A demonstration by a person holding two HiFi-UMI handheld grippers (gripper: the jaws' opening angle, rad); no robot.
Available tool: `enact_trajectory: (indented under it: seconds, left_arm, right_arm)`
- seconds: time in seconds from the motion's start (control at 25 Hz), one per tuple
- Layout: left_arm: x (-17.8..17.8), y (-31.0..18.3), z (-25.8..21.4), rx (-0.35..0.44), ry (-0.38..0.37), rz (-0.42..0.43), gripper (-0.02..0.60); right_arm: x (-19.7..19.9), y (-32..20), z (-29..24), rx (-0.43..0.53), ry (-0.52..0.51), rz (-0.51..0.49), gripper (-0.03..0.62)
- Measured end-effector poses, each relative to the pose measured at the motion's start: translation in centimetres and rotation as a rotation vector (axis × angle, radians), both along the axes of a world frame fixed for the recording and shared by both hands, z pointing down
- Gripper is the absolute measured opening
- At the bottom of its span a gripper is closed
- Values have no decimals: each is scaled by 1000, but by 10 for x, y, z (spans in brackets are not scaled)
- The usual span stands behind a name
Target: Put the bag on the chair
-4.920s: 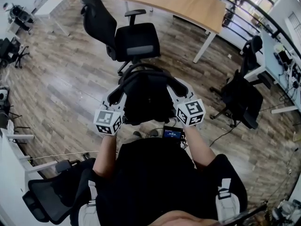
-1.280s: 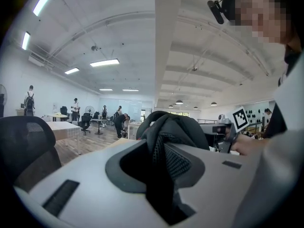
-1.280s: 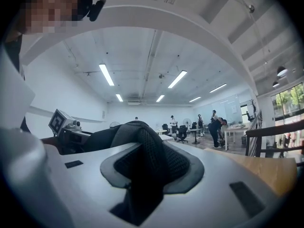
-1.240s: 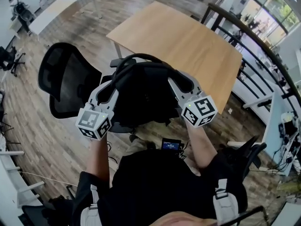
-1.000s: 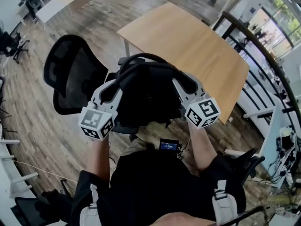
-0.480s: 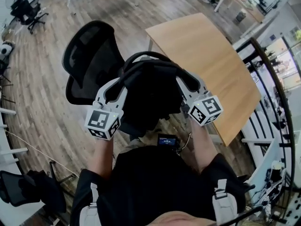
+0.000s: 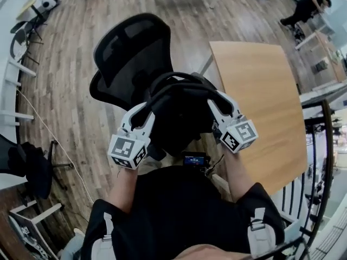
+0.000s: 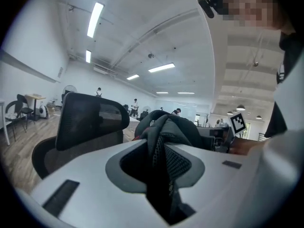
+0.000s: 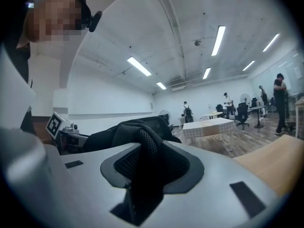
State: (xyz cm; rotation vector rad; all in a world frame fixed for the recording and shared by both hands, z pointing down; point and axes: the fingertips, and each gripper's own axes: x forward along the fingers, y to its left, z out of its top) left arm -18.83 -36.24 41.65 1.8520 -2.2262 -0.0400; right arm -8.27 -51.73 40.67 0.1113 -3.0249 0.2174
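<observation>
the bag [image 7: 176,112] is black, soft and slumped, with mesh-padded straps and a looped top handle arching over it. it hangs off the ground, one strap pinched in the left claw [image 7: 145,112] and the other in the right claw [image 7: 218,101]. the chair [image 7: 127,50] is a black office chair with a mesh back, upright on the wooden floor [image 7: 70,91] just beyond the bag, which hides most of its seat.

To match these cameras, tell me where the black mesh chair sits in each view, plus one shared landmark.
Head view: chair upper left of centre, beyond the bag.
Left gripper view: left of centre, behind the jaws.
Right gripper view: not clearly visible past the bag.
Shared landmark: the black bag, gripped by left gripper and right gripper.
</observation>
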Motion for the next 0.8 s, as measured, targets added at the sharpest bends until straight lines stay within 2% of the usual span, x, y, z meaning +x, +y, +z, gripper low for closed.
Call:
enact_trajectory:
  seconds: [0.24, 0.48, 0.8]
  left_arm:
    - [4, -21, 23, -47, 58, -187, 100]
    - [6, -8, 53, -59, 128, -322, 100]
    - [-6, 6, 96, -89, 156, -453, 100]
  right_arm:
    - [-30, -40, 26, -30, 28, -198, 133]
    - [-58, -36, 52, -26, 51, -359, 133]
    - [-91, -25, 90, -25, 100, -443, 133]
